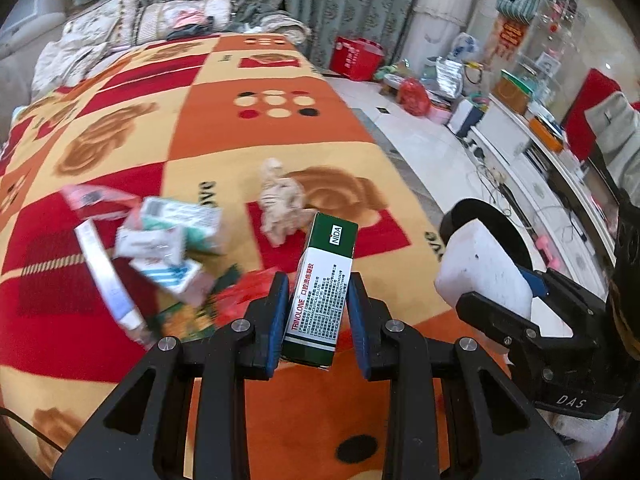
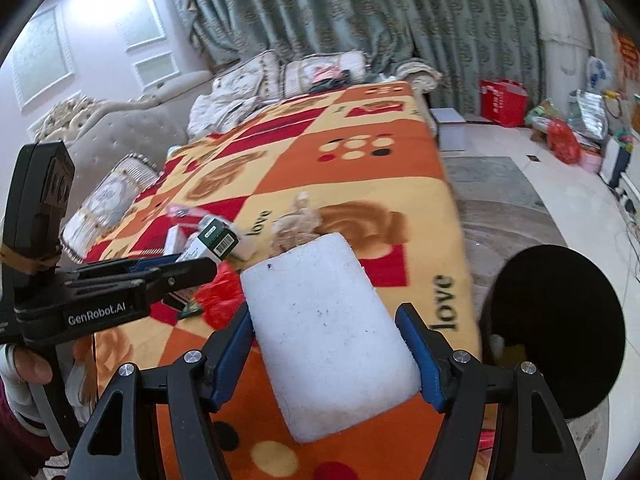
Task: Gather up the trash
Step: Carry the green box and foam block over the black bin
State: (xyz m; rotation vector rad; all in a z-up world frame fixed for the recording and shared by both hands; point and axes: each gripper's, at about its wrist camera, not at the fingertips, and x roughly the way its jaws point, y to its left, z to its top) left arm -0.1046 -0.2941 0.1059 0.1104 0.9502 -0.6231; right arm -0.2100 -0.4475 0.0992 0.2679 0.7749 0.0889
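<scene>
We hold a box (image 1: pixel 320 288) in our left gripper (image 1: pixel 318 316), foam (image 2: pixel 324 336) in our right gripper (image 2: pixel 328 356), near the bin (image 2: pixel 556 332); more boxes (image 1: pixel 168 240) wait on the bed (image 1: pixel 240 128).

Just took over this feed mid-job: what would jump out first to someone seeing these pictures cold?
Both grippers are loaded: the left gripper clamps a green and white medicine box, and the right gripper holds a white foam block beside it. Under them lies a loud orange, red and cream blanket with a heap of small boxes and wrappers to the left and a crumpled tissue nearby. A round black bin sits at the right, off the bed's edge.
</scene>
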